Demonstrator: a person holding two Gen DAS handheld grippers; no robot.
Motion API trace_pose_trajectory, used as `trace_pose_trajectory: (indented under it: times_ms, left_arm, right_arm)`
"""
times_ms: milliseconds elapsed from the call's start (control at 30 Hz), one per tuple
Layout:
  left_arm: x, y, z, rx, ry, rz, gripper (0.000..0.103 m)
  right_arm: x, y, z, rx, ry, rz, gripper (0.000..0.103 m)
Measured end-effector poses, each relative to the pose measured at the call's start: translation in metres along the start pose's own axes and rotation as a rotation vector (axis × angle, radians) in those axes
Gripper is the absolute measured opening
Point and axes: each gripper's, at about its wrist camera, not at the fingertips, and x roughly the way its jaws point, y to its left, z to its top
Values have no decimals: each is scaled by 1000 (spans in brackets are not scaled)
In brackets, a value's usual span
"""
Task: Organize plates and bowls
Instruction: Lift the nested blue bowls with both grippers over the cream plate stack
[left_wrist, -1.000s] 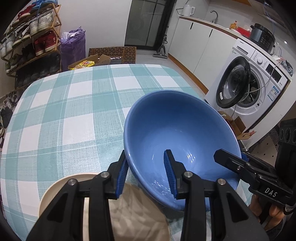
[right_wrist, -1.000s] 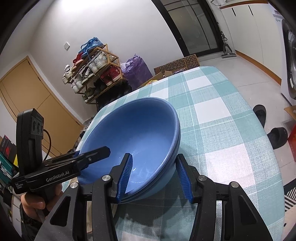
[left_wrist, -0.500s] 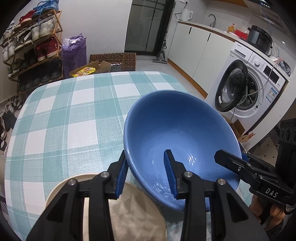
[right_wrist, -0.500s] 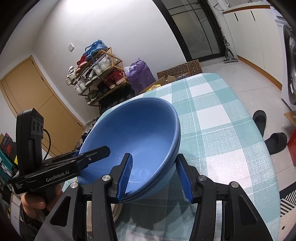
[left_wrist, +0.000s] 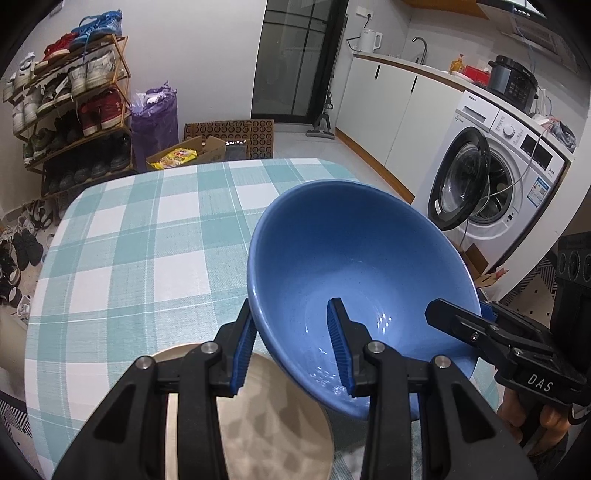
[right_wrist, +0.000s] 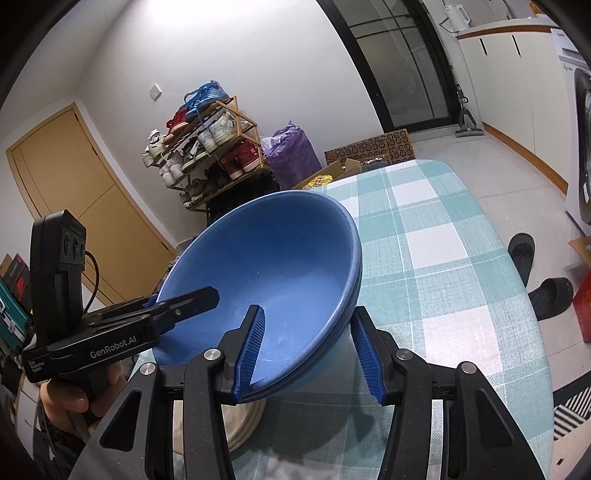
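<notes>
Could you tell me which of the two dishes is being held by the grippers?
The deep blue ceramic bowl: the left gripper and right gripper each clamp its rim, whereas the flat beige plate lies ungripped on the checked tablecloth.

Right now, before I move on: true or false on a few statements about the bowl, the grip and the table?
1. Left gripper and right gripper each have one of their fingers inside the blue bowl. True.
2. The bowl holds food. False: it is empty.
3. A beige plate lies on the table under the bowl. True.
4. The tablecloth is plain red. False: teal-and-white check.
</notes>
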Motion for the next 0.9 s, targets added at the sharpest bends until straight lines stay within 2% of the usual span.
trace_pose_trajectory:
  times_ms: [400, 900]
  left_arm:
    - [-19, 12, -10, -20, -23, 17, 37]
    - [-44, 52, -36, -91, -44, 68, 37]
  right_arm:
    - [-10, 27, -3, -40, 2, 17, 50]
    - [10, 73, -19, -129, 54, 68, 50]
